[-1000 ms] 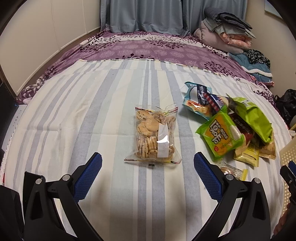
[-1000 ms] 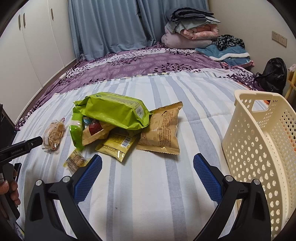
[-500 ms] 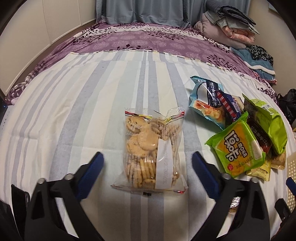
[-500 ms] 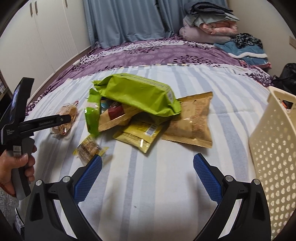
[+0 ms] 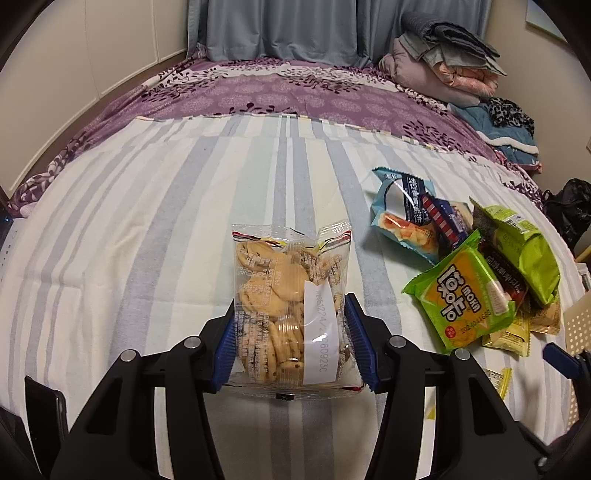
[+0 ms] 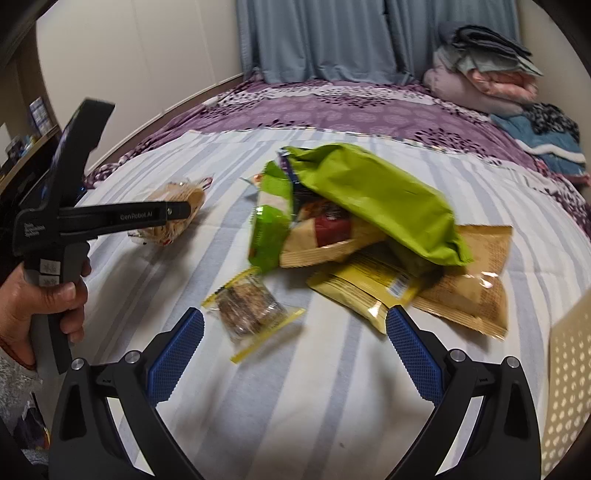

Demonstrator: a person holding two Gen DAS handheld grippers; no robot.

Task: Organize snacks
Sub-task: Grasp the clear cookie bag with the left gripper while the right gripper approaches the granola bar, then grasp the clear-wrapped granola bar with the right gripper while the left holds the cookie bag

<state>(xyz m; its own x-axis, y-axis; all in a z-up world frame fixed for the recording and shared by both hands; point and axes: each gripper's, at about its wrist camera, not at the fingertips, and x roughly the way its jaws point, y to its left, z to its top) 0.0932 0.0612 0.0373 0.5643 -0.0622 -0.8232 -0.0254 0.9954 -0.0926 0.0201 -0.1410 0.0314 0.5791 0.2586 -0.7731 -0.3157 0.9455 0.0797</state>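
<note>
Left gripper [image 5: 291, 345]: jaws have just been closing, blue pads now pressing both sides of clear cookie bag [image 5: 288, 310], which lies on striped sheet [image 5: 147, 229] apart from snack pile [image 6: 369, 221]. Right gripper [image 6: 295, 354]: jaws wide, nothing between, near small wrapped bar [image 6: 247, 310]. Advice: squeeze gently, since cookies probably crumble; lift straight, check bag doesn't slip, carry to perforated cream basket [image 6: 569, 387] at right edge. Soft bed gives underneath. Beyond: purple floral bedspread [image 5: 295, 92], blue-grey curtains [image 5: 280, 29], folded bedding stack [image 5: 443, 59].

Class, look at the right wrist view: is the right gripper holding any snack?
No: the right gripper stands open, with the small wrapped snack lying apart ahead of it.
</note>
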